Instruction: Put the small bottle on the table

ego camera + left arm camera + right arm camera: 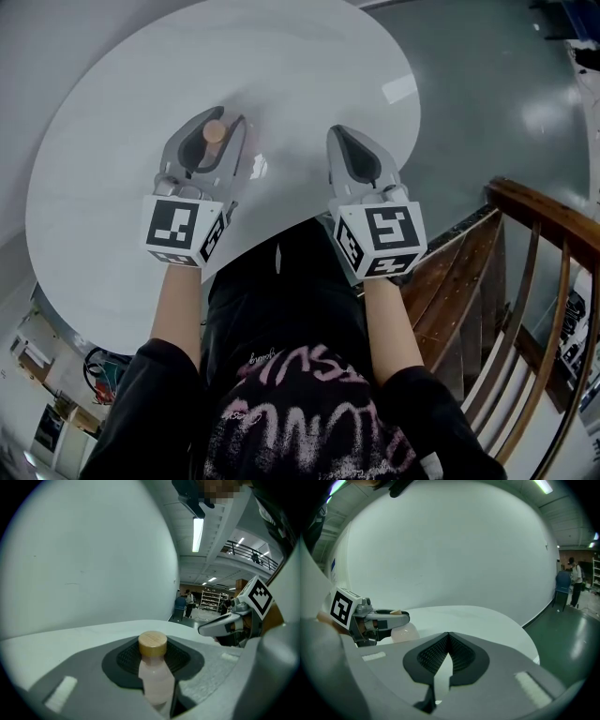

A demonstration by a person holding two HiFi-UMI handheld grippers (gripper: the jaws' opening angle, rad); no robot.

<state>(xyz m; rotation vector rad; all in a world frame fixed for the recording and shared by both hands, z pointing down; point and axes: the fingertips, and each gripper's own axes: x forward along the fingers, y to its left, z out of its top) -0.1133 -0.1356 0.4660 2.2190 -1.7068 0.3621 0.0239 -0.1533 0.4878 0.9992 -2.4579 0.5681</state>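
Observation:
A small pale pink bottle (157, 679) with a round wooden cap (215, 131) stands between the jaws of my left gripper (210, 131), which is shut on it over the white round table (141, 122). From the right gripper view the same bottle (404, 632) shows as a pale round body under the left gripper's jaws, close to the tabletop; whether it touches the table I cannot tell. My right gripper (349, 148) is shut with nothing between its pads, beside the left one near the table's front edge.
A wooden chair (525, 281) with curved rails stands at the right, below the table's edge. The dark green floor (487, 103) lies beyond it. Shelves and people (187, 603) stand far off in the hall.

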